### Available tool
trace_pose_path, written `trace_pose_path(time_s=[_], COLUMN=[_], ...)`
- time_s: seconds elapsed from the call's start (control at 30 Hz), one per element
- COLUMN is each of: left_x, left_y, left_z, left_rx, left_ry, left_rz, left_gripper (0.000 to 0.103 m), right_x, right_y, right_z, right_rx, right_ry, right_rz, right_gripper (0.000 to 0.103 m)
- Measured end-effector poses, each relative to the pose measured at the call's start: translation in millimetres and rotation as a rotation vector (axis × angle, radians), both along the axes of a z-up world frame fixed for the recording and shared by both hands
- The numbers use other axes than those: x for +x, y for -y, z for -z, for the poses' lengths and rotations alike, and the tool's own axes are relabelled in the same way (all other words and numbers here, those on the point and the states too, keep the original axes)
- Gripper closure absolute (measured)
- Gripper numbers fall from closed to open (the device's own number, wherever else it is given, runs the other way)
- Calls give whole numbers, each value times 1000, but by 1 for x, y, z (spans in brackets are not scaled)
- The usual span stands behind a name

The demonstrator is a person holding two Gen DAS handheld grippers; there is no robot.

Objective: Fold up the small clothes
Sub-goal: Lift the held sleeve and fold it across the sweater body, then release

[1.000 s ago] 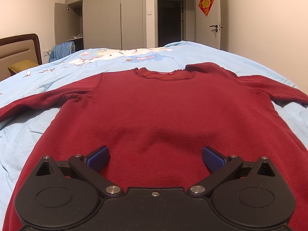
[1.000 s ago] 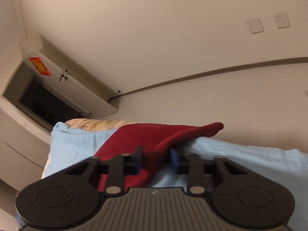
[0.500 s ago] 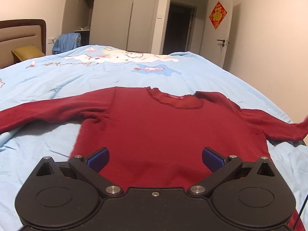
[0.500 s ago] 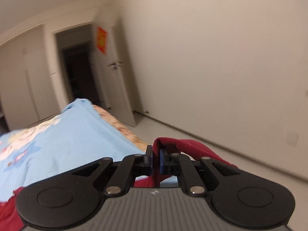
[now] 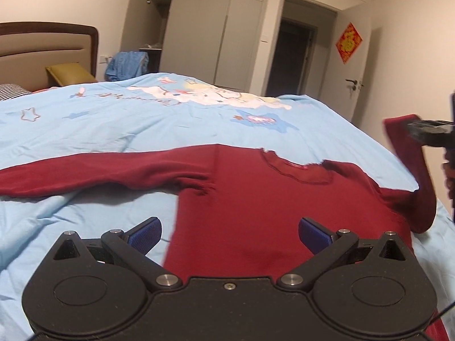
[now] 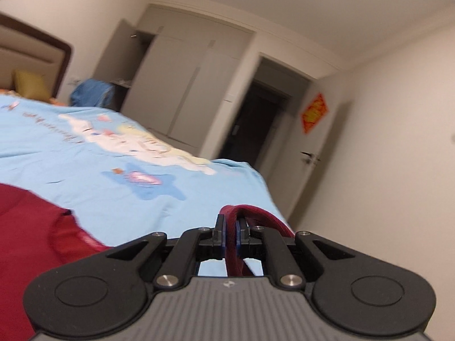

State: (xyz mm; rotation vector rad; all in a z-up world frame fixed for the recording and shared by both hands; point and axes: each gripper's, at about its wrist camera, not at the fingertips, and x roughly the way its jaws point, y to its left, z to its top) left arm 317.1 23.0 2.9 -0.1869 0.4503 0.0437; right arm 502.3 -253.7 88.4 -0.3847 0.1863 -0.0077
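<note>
A dark red long-sleeved sweater (image 5: 264, 201) lies flat on the light blue bedspread (image 5: 119, 125), neckline away from me. Its left sleeve (image 5: 85, 174) stretches out flat to the left. My left gripper (image 5: 229, 232) hangs open over the lower body of the sweater, nothing between its blue pads. The right sleeve (image 5: 412, 153) is lifted off the bed at the right edge of the left wrist view. My right gripper (image 6: 231, 237) is shut on that sleeve's cuff (image 6: 257, 213), and the sweater body (image 6: 31, 233) shows at the lower left of the right wrist view.
The bed's right edge (image 5: 378, 145) drops to the floor near a white door (image 5: 358, 76). A headboard (image 5: 48, 42) and a yellow pillow (image 5: 68, 75) stand at the far left. A blue garment (image 5: 126, 64) hangs by the open wardrobe (image 5: 199, 37).
My right gripper has closed on the right sleeve's cuff and lifted it off the bed, swinging toward the sweater. My left gripper has drawn back and shifted left, still open.
</note>
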Motion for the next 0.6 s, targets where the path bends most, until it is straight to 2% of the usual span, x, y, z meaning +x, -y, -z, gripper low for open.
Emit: trace_pose_path(time_s=[0.13, 0.27, 0.37, 0.5, 0.6], left_x=[-7, -12, -15, -20, -23], left_y=[-21, -43, -58, -73, -81], left_z=[0, 6, 11, 19, 23], left_rx=[-24, -54, -75, -95, -112], left_ry=[2, -4, -17, -28, -35], left_rz=[-39, -81, -108, -140, -156], left_gripper=[1, 1, 1, 1, 1], right_x=[2, -26, -38, -63, -73], right_y=[-75, -151, -184, -214, -229], right_z=[14, 43, 70, 108, 131], right_rx=[-114, -322, -460, -680, -785], right_ry=[-53, -95, -128, -114, -109], right_rz=[-92, -197, -277, -358, -402], right_gripper=[96, 96, 96, 96, 96])
